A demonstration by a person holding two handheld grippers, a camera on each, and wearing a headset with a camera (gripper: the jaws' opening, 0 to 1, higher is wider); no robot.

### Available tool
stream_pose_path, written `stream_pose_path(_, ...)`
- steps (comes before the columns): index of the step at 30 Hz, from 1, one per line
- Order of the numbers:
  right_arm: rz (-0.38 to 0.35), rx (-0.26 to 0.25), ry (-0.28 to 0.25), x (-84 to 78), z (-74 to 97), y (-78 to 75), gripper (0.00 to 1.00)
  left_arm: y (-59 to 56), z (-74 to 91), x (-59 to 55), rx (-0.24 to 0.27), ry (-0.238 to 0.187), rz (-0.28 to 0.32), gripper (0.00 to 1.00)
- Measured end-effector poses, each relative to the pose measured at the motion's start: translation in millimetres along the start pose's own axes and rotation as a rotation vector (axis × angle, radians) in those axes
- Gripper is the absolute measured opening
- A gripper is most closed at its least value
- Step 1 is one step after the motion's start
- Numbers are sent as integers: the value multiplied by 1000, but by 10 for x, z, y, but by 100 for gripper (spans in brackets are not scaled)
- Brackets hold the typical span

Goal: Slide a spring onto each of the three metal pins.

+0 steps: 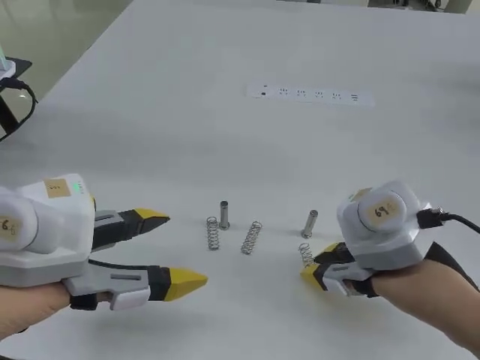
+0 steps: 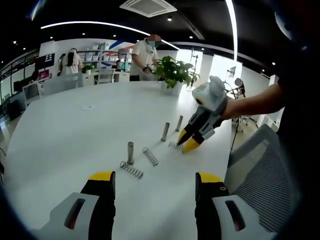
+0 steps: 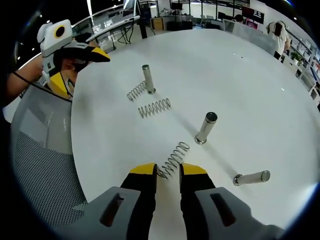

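Note:
Two metal pins (image 1: 223,214) (image 1: 310,223) stand upright on the white table (image 1: 225,135); the left gripper view shows a third pin (image 2: 179,123) behind them. One spring (image 1: 213,233) lies beside the left pin, and another spring (image 1: 251,237) lies between the pins. My right gripper (image 1: 319,268) is low over the table, its jaws narrowed to a small gap around the near end of a third spring (image 3: 172,159), which lies flat. My left gripper (image 1: 176,251) hovers wide open at the left, holding nothing.
A white power strip (image 1: 309,94) lies flat farther back on the table. A mesh chair (image 3: 45,165) is near the table's front edge. A person (image 2: 145,57) stands by a potted plant (image 2: 172,75) at the table's far side.

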State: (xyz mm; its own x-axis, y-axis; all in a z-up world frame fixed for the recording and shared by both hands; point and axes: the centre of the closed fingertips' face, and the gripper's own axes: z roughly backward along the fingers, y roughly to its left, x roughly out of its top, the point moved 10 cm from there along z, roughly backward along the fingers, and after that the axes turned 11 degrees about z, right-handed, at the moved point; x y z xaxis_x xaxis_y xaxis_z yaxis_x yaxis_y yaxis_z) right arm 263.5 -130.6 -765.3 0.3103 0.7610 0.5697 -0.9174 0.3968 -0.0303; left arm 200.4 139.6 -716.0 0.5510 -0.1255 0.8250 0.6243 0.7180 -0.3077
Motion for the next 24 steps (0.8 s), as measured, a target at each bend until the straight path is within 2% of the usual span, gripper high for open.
stream_pose_path(10,24,-4,7,-14,1,-15,11,10,-18,-44,-27,-5,4,61)
stream_pose_path(13,33,-4,10,-17,2,-26,9,-18,-11,-55,-62,-37,-27,62)
stream_pose_path(16,41,0,10,-18,6,-34,9,-29,-4,-62,-79,-42,-50,63)
stream_pose_path(20,40,3,1,-28,8,-48,9,-37,8,-25,-113,-76,-66,63)
stream_pose_path(24,53,1,-3,-38,12,-59,9,-59,-8,9,-123,-85,-78,62)
